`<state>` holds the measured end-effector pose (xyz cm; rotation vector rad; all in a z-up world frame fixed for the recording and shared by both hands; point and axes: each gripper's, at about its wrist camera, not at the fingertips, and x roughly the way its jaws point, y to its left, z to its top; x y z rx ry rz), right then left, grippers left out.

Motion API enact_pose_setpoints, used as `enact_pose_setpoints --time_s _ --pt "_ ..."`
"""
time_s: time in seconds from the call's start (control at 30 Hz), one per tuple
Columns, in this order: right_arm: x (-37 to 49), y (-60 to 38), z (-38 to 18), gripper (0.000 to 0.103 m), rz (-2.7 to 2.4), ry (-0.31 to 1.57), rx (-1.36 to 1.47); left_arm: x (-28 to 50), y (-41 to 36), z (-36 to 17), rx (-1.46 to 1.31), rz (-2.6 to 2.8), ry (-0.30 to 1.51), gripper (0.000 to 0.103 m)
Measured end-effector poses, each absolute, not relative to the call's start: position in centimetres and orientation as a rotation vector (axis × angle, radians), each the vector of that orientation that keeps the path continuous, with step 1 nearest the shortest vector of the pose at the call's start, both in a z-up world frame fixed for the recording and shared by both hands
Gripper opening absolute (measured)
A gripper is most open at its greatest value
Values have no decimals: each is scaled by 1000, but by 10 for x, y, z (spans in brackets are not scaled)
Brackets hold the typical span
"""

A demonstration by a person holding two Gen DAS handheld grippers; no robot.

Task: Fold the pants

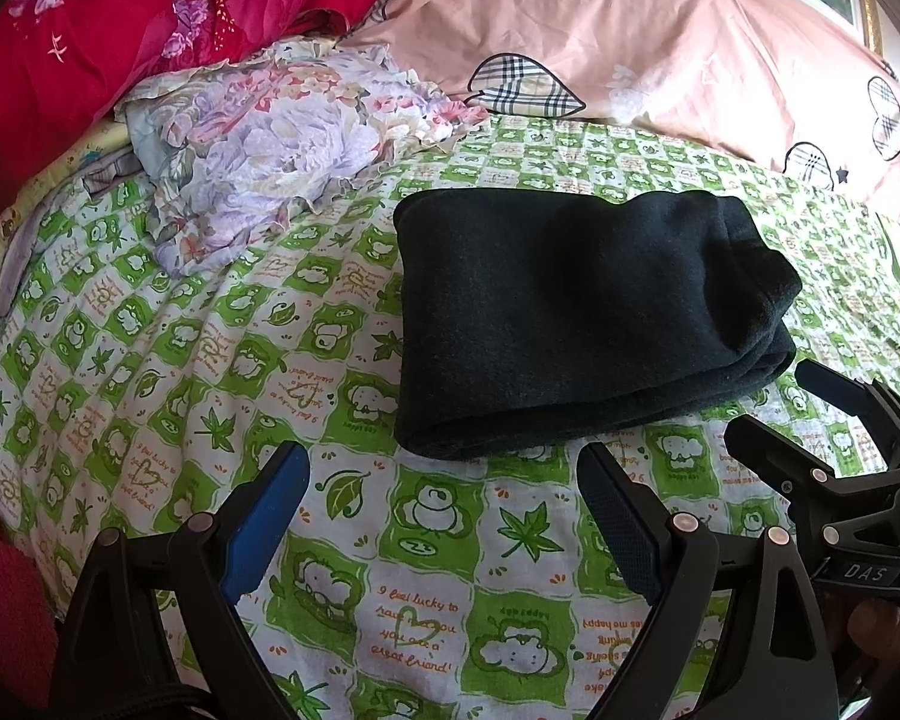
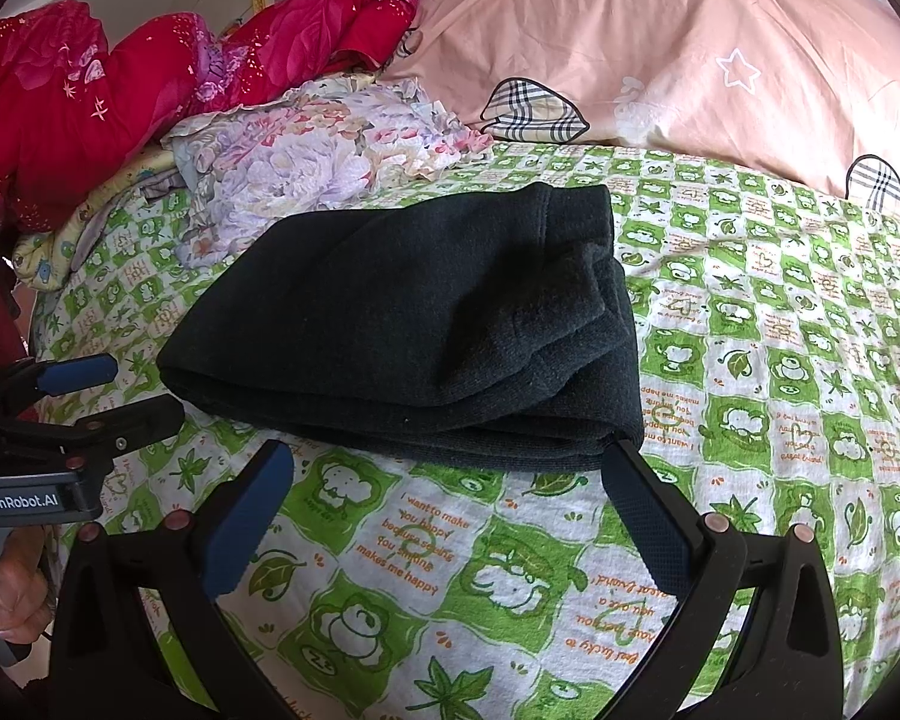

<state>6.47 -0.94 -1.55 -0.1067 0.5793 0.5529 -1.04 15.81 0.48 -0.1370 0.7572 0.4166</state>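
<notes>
Dark pants (image 1: pixel 576 312) lie folded in a thick rectangular stack on the green-and-white patterned bed sheet (image 1: pixel 210 372). They also show in the right wrist view (image 2: pixel 414 330). My left gripper (image 1: pixel 444 462) is open and empty, just in front of the stack's near edge. My right gripper (image 2: pixel 450 462) is open and empty, also just short of the stack's near edge, its right fingertip (image 2: pixel 621 462) close to the stack's corner. The right gripper shows at the right of the left wrist view (image 1: pixel 768 396). The left gripper shows at the left of the right wrist view (image 2: pixel 132 390).
A crumpled floral cloth (image 1: pixel 270 144) lies left of the pants at the back. A red quilt (image 1: pixel 90 48) is piled at the far left. A pink duvet with plaid hearts (image 1: pixel 660 42) runs along the back.
</notes>
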Motion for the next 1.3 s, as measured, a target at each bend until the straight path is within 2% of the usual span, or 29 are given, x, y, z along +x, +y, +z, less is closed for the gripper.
enact_pose_setpoints --time_s 0.87,1.3 --pt "67 -18 25 102 546 556 -65 0 161 24 -143 373 745 92" --pt "69 -18 25 102 566 574 -49 4 152 28 -117 368 751 93"
